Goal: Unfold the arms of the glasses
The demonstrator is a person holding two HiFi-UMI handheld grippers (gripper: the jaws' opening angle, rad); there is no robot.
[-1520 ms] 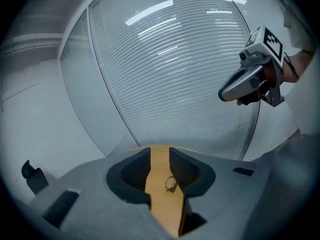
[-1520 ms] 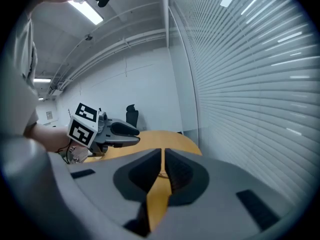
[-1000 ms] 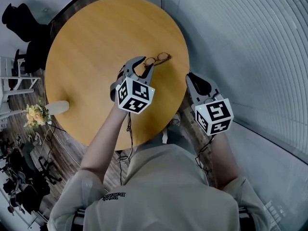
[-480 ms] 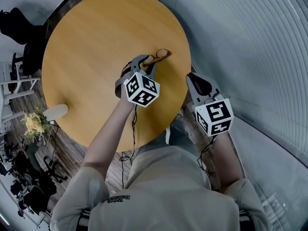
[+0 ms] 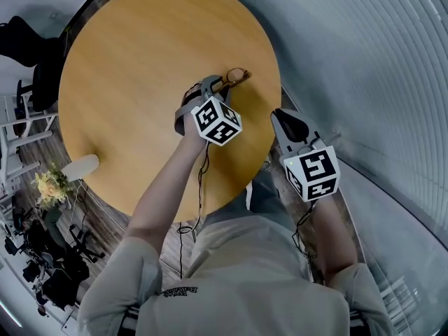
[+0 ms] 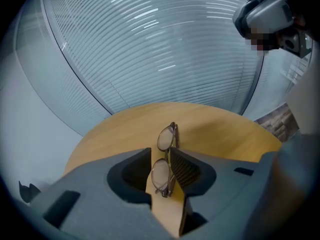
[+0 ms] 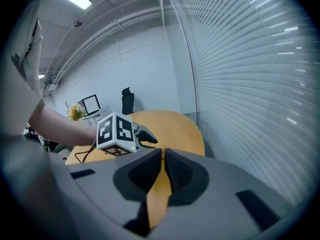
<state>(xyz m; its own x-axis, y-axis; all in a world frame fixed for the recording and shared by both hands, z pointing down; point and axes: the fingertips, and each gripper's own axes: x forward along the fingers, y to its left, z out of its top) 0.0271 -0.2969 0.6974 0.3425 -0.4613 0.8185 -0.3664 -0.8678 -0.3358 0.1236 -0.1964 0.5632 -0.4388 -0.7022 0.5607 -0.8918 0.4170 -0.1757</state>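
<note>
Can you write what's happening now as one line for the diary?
left hand-held gripper: shut on glasses | right hand-held gripper: shut, empty | glasses: arms folded, on table

Head view looks steeply down; left gripper view, close and low, shares the glasses (image 6: 166, 138) and table (image 5: 140, 68) with it

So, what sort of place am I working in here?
Most likely an office or meeting room: a round light-wood table stands beside a wall of white slatted window blinds, with a black office chair beyond it.
</note>
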